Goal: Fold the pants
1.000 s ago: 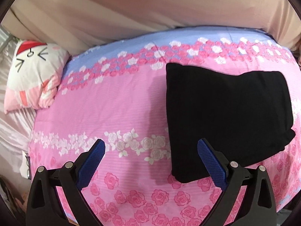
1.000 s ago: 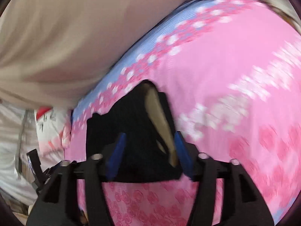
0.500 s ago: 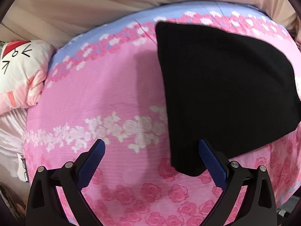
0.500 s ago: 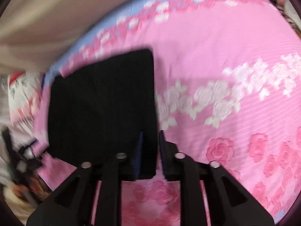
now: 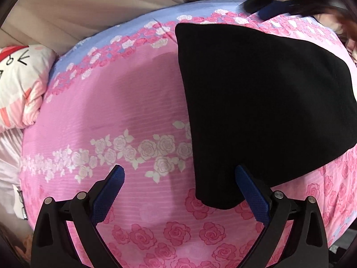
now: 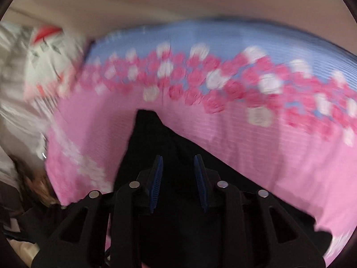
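The black pants (image 5: 263, 107) lie folded in a flat block on the pink rose-print bedsheet (image 5: 133, 116). My left gripper (image 5: 178, 178) is open and empty, hovering just above the near left corner of the pants; its right finger overlaps the pants' edge. The right gripper shows blurred at the top right of the left wrist view (image 5: 274, 6), beyond the far edge of the pants. In the right wrist view, my right gripper (image 6: 178, 165) has its jaws partly apart over the black pants (image 6: 156, 138), with black cloth seen between and below them; the view is motion-blurred.
A white cat-face pillow (image 5: 20, 84) lies at the left of the bed and also shows in the right wrist view (image 6: 51, 62). A beige wall (image 5: 111, 6) stands behind the bed. The sheet has a blue band (image 5: 138, 31) along its far side.
The left gripper has dropped lower and closer to the pants' near corner. The right gripper has swung away fast and its jaws have parted from nearly shut.
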`<move>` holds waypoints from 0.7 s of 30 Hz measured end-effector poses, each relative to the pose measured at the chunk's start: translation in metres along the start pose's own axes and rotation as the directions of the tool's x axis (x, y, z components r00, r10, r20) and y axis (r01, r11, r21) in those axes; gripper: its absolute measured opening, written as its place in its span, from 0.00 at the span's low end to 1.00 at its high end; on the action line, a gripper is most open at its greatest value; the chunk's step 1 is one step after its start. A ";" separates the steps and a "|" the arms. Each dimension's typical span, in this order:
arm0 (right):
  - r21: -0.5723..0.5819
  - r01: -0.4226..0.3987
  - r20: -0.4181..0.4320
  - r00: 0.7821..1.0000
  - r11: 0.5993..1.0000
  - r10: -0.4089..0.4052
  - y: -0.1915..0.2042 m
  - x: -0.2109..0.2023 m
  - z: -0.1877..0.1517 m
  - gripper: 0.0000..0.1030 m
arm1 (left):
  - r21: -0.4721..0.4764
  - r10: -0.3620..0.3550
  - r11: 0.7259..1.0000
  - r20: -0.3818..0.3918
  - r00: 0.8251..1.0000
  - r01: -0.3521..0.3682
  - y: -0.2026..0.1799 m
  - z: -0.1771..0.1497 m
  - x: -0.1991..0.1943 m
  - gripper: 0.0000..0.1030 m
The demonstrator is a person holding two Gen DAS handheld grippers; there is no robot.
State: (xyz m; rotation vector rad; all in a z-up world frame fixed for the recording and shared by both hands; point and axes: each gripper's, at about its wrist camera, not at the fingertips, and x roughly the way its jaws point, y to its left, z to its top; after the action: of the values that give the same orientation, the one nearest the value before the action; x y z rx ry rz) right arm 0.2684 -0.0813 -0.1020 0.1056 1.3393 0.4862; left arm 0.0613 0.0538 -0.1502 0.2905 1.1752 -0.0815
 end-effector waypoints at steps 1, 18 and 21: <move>-0.039 0.022 -0.024 0.999 0.999 -0.023 0.007 0.009 0.001 0.30 | -0.009 -0.013 1.000 0.001 1.000 0.013 0.002 -0.001 0.002 0.95; -0.008 -0.083 0.050 0.995 0.996 0.084 -0.002 0.041 -0.002 0.16 | -0.029 -0.050 0.998 0.004 0.999 0.050 0.010 -0.003 0.010 0.95; 0.060 -0.050 0.165 0.986 0.997 0.040 -0.008 0.008 0.003 0.15 | -0.019 -0.044 0.999 -0.003 0.999 0.044 0.009 -0.001 0.011 0.95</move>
State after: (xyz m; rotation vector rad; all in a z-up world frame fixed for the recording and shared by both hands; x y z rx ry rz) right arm 0.2747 -0.0844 -0.1116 0.2248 1.1939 0.4629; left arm 0.0666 0.0641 -0.1584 0.2486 1.1852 -0.1086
